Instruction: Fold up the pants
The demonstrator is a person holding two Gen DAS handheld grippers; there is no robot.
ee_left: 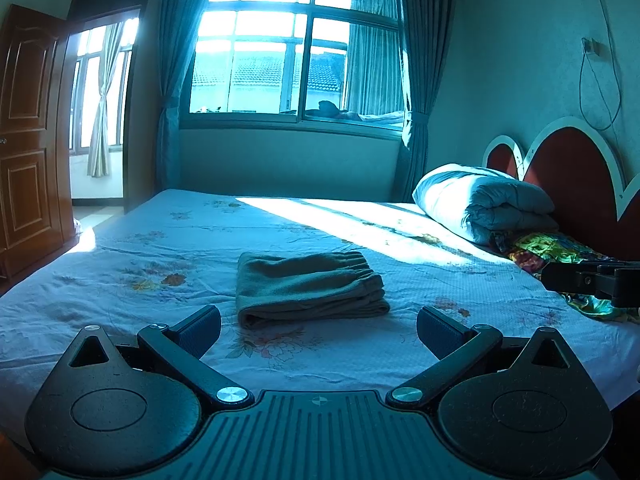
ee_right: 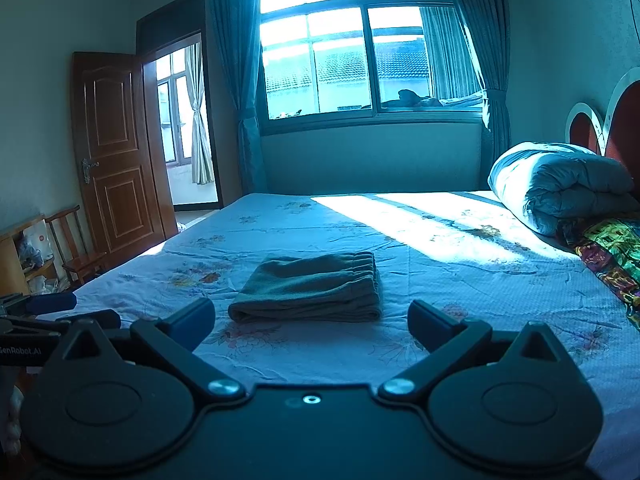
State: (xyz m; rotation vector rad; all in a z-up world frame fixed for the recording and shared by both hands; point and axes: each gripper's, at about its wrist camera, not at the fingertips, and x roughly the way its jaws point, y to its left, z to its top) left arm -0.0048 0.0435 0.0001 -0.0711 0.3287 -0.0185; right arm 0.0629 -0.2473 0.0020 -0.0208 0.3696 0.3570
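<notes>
The olive-brown pants (ee_left: 308, 288) lie folded into a compact rectangle on the bed (ee_left: 160, 264), elastic waistband at the far right. They also show in the right wrist view (ee_right: 310, 290). My left gripper (ee_left: 318, 330) is open and empty, just in front of the pants and above the sheet. My right gripper (ee_right: 312, 322) is open and empty, also a short way in front of the pants. The right gripper shows at the right edge of the left wrist view (ee_left: 592, 280). The left gripper shows at the left edge of the right wrist view (ee_right: 60, 312).
A rolled duvet (ee_left: 480, 200) and a colourful cloth (ee_left: 552, 248) lie at the red headboard (ee_left: 576, 176) on the right. A window (ee_left: 296, 48) with curtains is behind the bed. A wooden door (ee_right: 116, 152) and wooden chairs (ee_right: 68, 240) stand at the left.
</notes>
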